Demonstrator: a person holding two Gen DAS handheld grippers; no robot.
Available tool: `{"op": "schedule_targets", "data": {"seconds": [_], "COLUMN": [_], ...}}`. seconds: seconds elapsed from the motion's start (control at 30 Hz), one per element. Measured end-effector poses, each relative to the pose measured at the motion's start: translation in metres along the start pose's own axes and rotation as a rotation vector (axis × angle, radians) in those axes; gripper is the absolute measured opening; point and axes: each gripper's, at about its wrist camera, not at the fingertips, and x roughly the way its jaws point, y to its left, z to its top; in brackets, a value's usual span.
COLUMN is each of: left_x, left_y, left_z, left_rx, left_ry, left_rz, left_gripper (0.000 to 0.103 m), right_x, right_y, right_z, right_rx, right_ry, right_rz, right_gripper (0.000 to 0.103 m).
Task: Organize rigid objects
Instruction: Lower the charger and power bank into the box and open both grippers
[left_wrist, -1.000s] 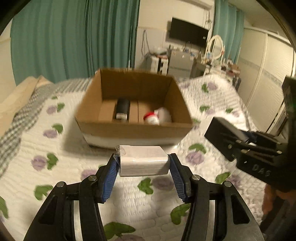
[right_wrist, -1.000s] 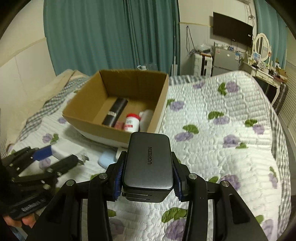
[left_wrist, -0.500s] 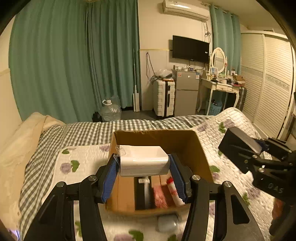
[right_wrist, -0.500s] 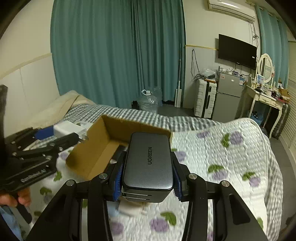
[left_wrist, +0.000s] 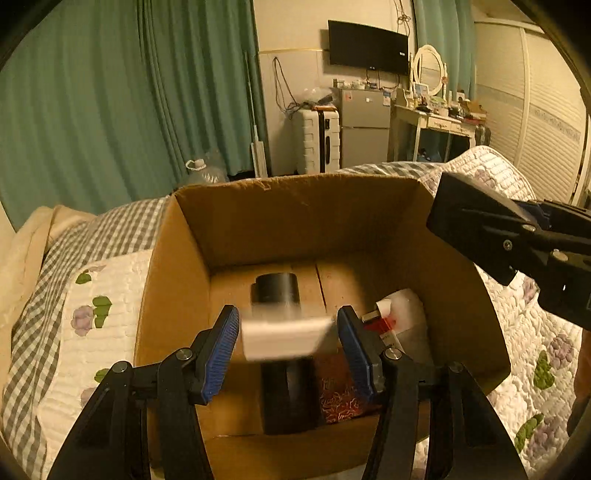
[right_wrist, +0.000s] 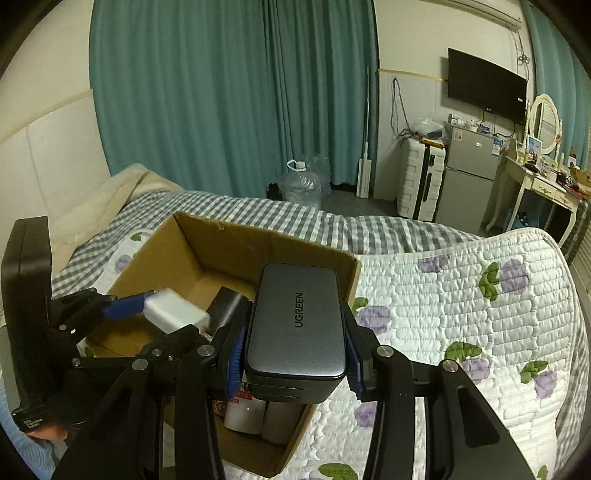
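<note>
Above the open brown cardboard box (left_wrist: 458, 295) on the quilted bed (right_wrist: 461, 295), the left gripper (left_wrist: 288, 341) has spread apart, a blurred white rectangular block (left_wrist: 284, 338) loose between its pads. The right gripper (right_wrist: 295, 354) clamps a grey UGREEN charger (right_wrist: 295, 325); best lowered well inside before letting go. Box contents are partly hidden.

One brand name I can read from here
"UGREEN" runs lengthwise along the top of the grey charger block (right_wrist: 297, 325); the small white print on the black gripper body beside it is too blurred to read
</note>
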Motion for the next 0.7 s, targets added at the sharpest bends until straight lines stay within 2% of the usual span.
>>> {"op": "schedule_targets", "data": {"seconds": [0.1, 0.27, 0.37, 0.5, 0.57, 0.7], "left_x": [-0.010, -0.034, -0.044, -0.045, -0.042, -0.041], "left_y": [-0.002, 0.008, 0.016, 0.025, 0.027, 0.026], "left_z": [0.003, 0.005, 0.002, 0.000, -0.003, -0.007], "left_rx": [0.005, -0.028, -0.059, -0.090, -0.090, -0.094], "left_ry": [-0.021, -0.047, -0.052, -0.045, -0.038, -0.035], "left_rz": [0.042, 0.055, 0.061, 0.066, 0.076, 0.075], "left_gripper": [0.061, 0.064, 0.065, 0.065, 0.065, 0.065], "right_x": [-0.005, -0.004, 0.018, 0.061, 0.076, 0.087], "right_y": [0.000, 0.007, 0.012, 0.021, 0.020, 0.021], "right_z": [0.002, 0.011, 0.019, 0.020, 0.018, 0.017], "right_rx": [0.001, 0.002, -0.008, -0.043, -0.026, -0.036], "right_ry": [-0.008, -0.009, 0.020, 0.083, 0.109, 0.114], "right_rz": [0.002, 0.016, 0.028, -0.005, 0.020, 0.027], "right_gripper": [0.043, 0.043, 0.043, 0.043, 0.043, 0.044]}}
